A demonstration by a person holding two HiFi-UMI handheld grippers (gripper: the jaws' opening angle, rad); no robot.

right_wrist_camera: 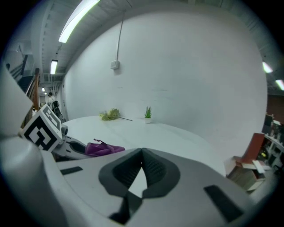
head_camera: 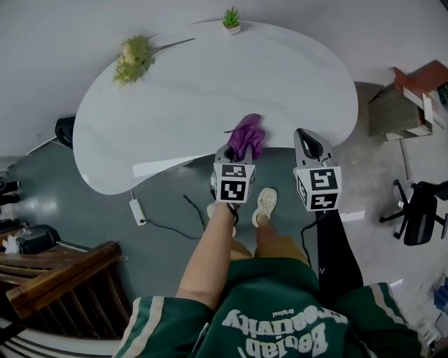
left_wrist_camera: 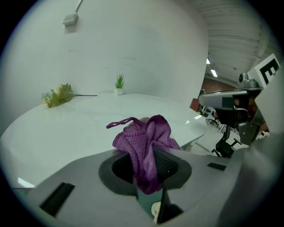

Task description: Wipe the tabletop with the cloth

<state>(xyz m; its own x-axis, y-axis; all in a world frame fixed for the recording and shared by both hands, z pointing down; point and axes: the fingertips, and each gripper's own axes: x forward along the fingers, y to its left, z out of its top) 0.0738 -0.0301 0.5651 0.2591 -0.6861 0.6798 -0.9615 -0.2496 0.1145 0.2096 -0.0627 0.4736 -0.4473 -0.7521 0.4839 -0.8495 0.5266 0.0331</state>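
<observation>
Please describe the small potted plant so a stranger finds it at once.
Find the big white table. At its far edge, near the wall, stands the potted plant. Unlike the flower bunch lying to its left, it is upright in a small white pot.

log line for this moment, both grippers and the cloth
left hand-held gripper: shut on purple cloth | right hand-held gripper: shut, empty | position: near edge of tabletop | contact: unclear

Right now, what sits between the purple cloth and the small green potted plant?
Only bare white tabletop separates purple cloth and potted plant, shown in head view.
</observation>
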